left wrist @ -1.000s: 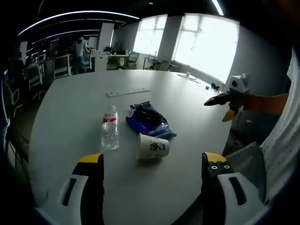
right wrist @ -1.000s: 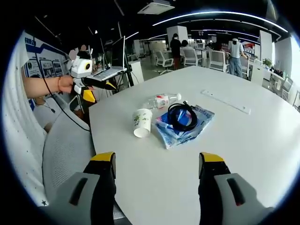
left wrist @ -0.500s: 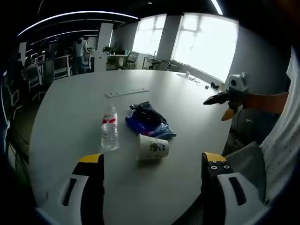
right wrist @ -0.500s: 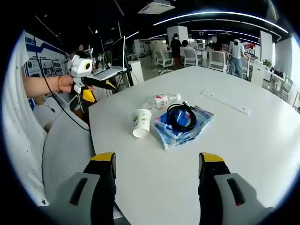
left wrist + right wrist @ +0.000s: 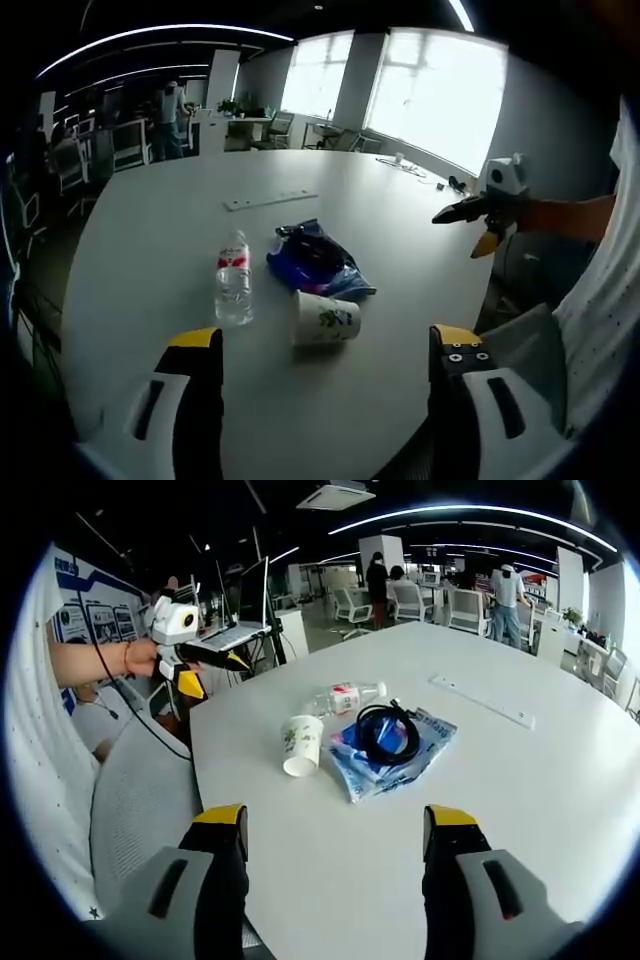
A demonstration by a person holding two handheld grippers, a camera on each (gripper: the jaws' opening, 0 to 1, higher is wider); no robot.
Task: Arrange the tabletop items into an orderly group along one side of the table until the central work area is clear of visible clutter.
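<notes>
We see both grippers up over the near edge of the white desk (image 5: 140,250), nothing held. Left gripper (image 5: 320,345) has its jaws wide apart, empty. Right gripper (image 5: 332,825) the same: jaws wide, empty.

Clutter sits in 1 loose cluster mid-desk, well ahead of both grippers:
- paper cup (image 5: 325,319) lying on its side, open mouth toward the right gripper view
- water bottle (image 5: 234,279) with a red-and-white label, also on its side, just beside the cup
- blue bag (image 5: 310,262) flat on the desk, touching or nearly touching the cup
- black cable (image 5: 388,732) coiled on top of the bag

Long flat white strip (image 5: 483,698) lies farther across the desk, well apart from the cluster.

In the left gripper view the right gripper shows at the right, held in a hand (image 5: 565,217). Office chairs and people stand in the background.
</notes>
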